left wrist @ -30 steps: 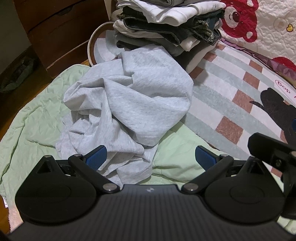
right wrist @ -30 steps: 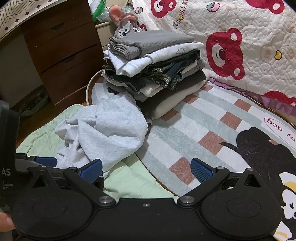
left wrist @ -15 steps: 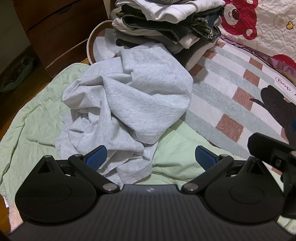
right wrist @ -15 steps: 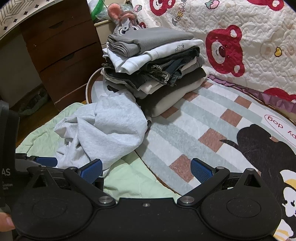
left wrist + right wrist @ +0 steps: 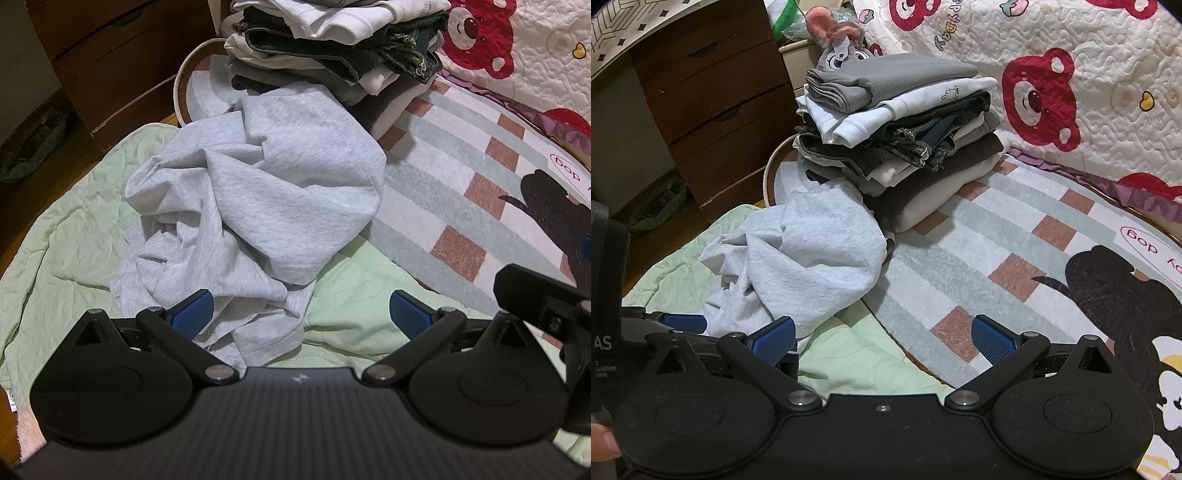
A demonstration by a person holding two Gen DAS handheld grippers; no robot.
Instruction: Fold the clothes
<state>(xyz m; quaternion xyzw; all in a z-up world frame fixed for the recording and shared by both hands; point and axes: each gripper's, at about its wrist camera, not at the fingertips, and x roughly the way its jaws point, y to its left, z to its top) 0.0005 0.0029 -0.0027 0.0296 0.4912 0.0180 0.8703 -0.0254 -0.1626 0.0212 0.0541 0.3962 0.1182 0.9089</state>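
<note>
Item: grey garment [image 5: 258, 192], crumpled in heap on green quilt [image 5: 66, 236], far edge against stack of folded clothes [image 5: 894, 122] on checked rug [image 5: 1015, 236]
Change over last 1 s: stack slid toward top of left view, heap sat larger; left gripper [image 5: 299, 310] apparently edged closer, garment lay same; likely approach for pickup
Jaws: left wide apart, empty; right gripper [image 5: 882, 334] wide apart, empty
Right view only: whole stack, plush toy [image 5: 838, 51] behind, drawers [image 5: 713, 92]
Left view only: hem nearest left pad

Both claws nearer grey garment [image 5: 258, 192]
</note>
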